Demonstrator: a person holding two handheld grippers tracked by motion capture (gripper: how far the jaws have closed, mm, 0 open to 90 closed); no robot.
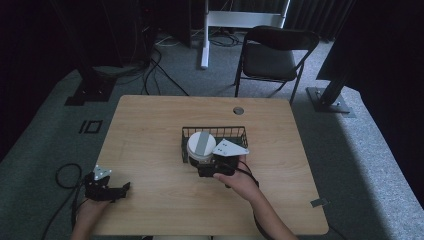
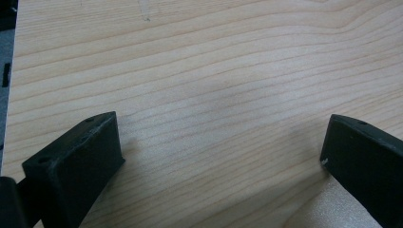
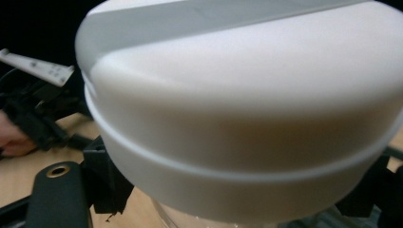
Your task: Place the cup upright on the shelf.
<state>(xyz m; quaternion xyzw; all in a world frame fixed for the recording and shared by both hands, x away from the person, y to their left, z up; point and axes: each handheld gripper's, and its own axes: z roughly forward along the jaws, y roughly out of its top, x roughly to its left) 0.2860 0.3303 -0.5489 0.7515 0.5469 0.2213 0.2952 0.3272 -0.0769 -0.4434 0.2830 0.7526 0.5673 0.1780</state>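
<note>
Here, your right gripper point(image 1: 207, 161) sits at the near edge of the basket point(image 1: 239, 131), a black wire one standing mid-table, and its jaws are closed on the jar point(image 1: 200, 146). The jar is a round white container with a grey band across its lid; in the high view it stands at the basket's left end, though you cannot tell from that angle whether its base rests on the basket floor or is lifted. In the right gripper view the jar point(image 3: 247, 118) looms close, its lid wide above a narrower, clearer body, with a black jaw pressing in at each lower side. Your right hand point(image 1: 239, 181) wraps the gripper's body just in front of the basket, and the grey plate point(image 1: 229, 148) on top of it overhangs the basket's near rim.

Your left gripper point(image 1: 122, 188) rests near the table's point(image 1: 150, 125) front left corner, well apart from the basket. Its jaws stand wide apart with bare wood between them, as the left gripper view shows point(image 2: 223, 156). Beyond the table a folding chair point(image 1: 272, 55) stands on the grey carpet.
</note>
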